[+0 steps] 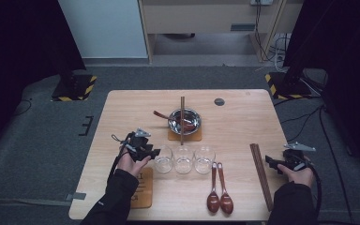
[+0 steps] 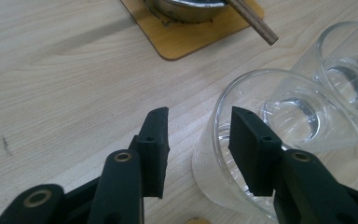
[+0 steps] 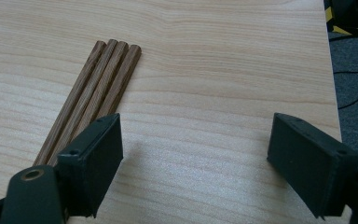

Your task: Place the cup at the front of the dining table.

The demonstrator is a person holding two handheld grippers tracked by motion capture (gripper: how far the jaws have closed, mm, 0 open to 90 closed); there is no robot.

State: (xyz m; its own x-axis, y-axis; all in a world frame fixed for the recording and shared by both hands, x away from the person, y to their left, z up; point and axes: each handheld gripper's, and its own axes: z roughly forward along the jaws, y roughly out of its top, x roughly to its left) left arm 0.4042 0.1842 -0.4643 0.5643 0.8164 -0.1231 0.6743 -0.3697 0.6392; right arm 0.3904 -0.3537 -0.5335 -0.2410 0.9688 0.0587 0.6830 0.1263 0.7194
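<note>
Grasping looks like the step in hand: the left gripper point(image 2: 198, 140) sits at the leftmost glass point(image 1: 163, 159) of a row of three on the wooden table point(image 1: 122, 112), with the middle glass point(image 1: 183, 159) and the right glass point(image 1: 204, 159) just beside it. In the left gripper view its jaws stand parted, one outside the near wall of the leftmost glass and the other seemingly inside the rim, though clear glass makes this hard to be sure of; the wall is straddled but not yet pinched. A coaster point(image 1: 143, 190) lies near the person's left forearm, which may be where this glass is meant to go. Farther back a metal bowl point(image 1: 184, 120) rests on another coaster point(image 1: 184, 136), with a chopstick point(image 1: 182, 119) laid across it.

The right gripper point(image 1: 273, 164) hovers at the table's right side with its jaws wide apart and holding nothing, just beside a bundle of chopsticks point(image 3: 91, 95). Two wooden spoons point(image 1: 219, 190) lie between the glasses and the front edge.

The next move calls for closing the left jaws gently on the wall, firmly enough that smooth glass does not slip, then lifting straight up so the neighbouring glass is not knocked
</note>
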